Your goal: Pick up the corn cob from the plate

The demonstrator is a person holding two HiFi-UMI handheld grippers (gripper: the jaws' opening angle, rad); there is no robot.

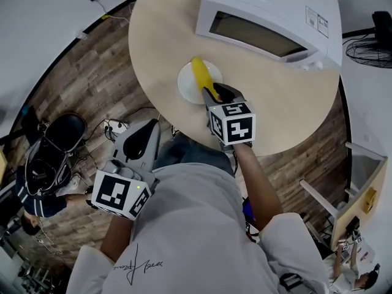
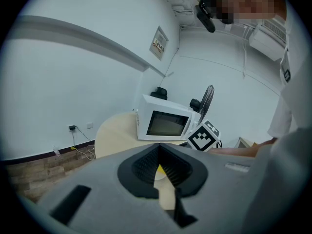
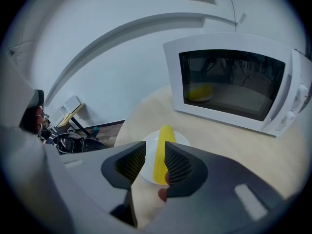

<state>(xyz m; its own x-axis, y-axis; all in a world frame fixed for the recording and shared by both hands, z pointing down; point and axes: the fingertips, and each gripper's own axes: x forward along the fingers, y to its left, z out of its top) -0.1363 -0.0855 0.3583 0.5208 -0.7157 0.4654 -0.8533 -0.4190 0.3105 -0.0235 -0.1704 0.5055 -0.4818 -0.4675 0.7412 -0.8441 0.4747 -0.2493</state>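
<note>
Lying on the small white plate, the corn cob pointed away from the person, and we saw its near end under the right gripper. We logged that claw as partly open. Its jaws straddled the cob's near end, with the cob close to one pad and a clear gap at the other, so there was no grip. The plate sat near the edge of the round beige table. Behind it stood a white microwave, and we saw something yellow through its window. The left gripper hung low, off the table beside the person's body. We marked its jaws closed tip to tip, with nothing between them. A black chair stood on the wood floor to the left.
</note>
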